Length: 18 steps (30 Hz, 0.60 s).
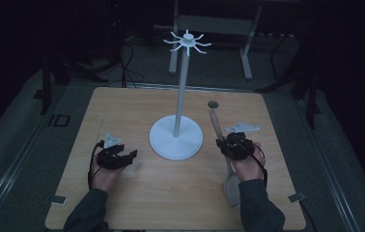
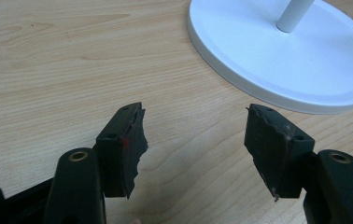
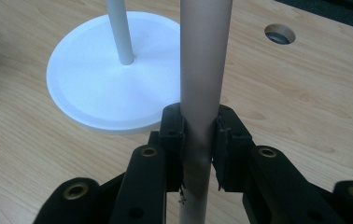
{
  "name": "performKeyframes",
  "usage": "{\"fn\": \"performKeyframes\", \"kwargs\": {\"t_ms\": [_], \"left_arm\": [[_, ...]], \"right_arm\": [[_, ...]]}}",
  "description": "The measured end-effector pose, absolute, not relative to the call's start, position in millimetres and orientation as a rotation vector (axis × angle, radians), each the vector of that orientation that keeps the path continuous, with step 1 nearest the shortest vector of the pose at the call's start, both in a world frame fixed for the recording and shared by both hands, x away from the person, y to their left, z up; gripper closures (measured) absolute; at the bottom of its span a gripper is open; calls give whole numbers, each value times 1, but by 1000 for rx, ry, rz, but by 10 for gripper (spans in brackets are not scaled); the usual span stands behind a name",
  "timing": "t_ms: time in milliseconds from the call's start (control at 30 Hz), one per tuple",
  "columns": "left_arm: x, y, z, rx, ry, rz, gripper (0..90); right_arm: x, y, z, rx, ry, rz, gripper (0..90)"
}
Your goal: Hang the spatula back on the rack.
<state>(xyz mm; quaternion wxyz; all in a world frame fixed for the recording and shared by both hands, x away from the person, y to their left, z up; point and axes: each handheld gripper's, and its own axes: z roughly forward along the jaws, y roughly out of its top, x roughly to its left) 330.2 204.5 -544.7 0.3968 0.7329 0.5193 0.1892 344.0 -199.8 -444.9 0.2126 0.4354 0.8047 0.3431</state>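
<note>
A white stand (image 1: 175,137) with a round base, a thin pole and a ring of hooks (image 1: 187,42) on top stands mid-table. To its right a spatula (image 1: 215,123) with a beige handle and a grey blade (image 1: 232,186) lies along the table, blade toward the person. My right gripper (image 1: 229,144) is shut on the handle (image 3: 205,56), which runs up between its pads (image 3: 173,135); the stand's base (image 3: 104,79) is to the left beyond it. My left gripper (image 1: 127,152) rests left of the stand, open, with bare wood between its fingers (image 2: 128,135) and the base (image 2: 282,60) just ahead.
The wooden table (image 1: 122,111) has a small round hole (image 1: 213,104) near the tip of the handle, also seen as the hole (image 3: 279,33) in the right gripper view. Dark floor, cables and frame legs (image 1: 248,53) lie beyond the far edge.
</note>
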Motion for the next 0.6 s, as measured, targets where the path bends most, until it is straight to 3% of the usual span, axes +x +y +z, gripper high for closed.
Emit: {"fn": "performKeyframes", "kwargs": {"t_ms": [600], "left_arm": [[330,204,-545,1856,1315,480,381]], "right_arm": [[340,-200,-431,1188,2177,1005,754]]}}
